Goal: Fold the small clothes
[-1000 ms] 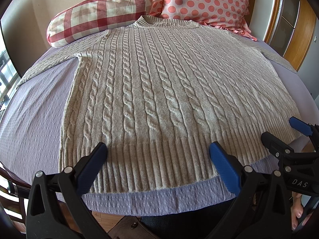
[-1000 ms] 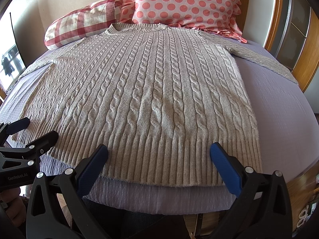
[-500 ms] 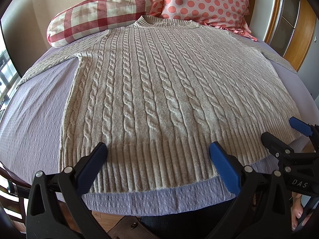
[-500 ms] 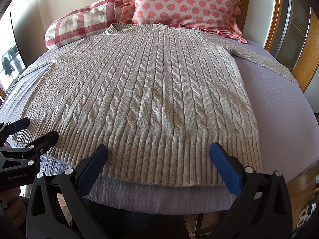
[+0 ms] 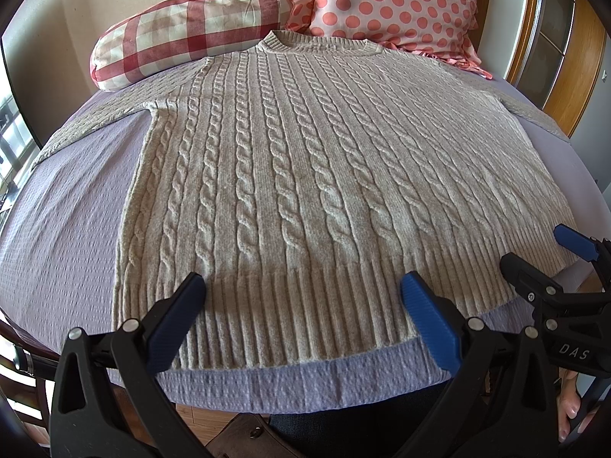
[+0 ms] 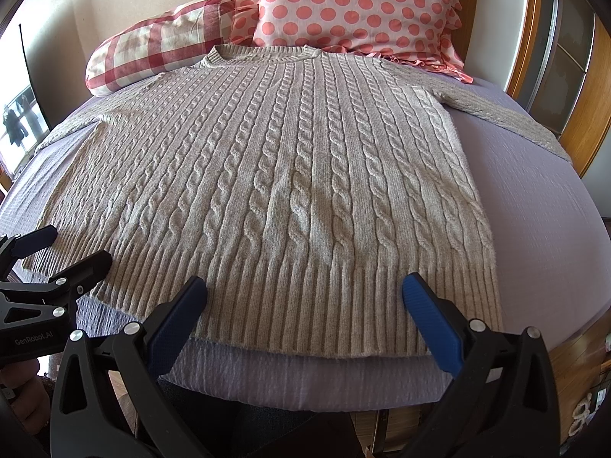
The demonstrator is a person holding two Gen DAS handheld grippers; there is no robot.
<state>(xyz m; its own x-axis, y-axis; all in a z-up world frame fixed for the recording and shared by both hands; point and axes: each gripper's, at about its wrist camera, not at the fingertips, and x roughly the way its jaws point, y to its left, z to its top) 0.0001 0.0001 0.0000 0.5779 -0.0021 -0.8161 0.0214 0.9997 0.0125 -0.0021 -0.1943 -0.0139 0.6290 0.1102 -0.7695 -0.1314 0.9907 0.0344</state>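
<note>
A beige cable-knit sweater (image 5: 305,160) lies flat and face up on a lilac bedspread (image 5: 68,221), collar at the far end, both sleeves spread out sideways. It also fills the right wrist view (image 6: 290,175). My left gripper (image 5: 301,294) is open and empty, hovering over the ribbed hem near its left half. My right gripper (image 6: 305,294) is open and empty over the hem's right half. Each gripper shows in the other's view: the right one (image 5: 542,255) at the right edge, the left one (image 6: 65,252) at the left edge.
A red checked bolster pillow (image 5: 191,30) and a pink polka-dot pillow (image 5: 397,4) lie beyond the collar. A wooden bed frame (image 6: 595,107) stands at the right. The bed's near edge (image 5: 305,385) lies just below the hem. A window (image 6: 19,126) is at the left.
</note>
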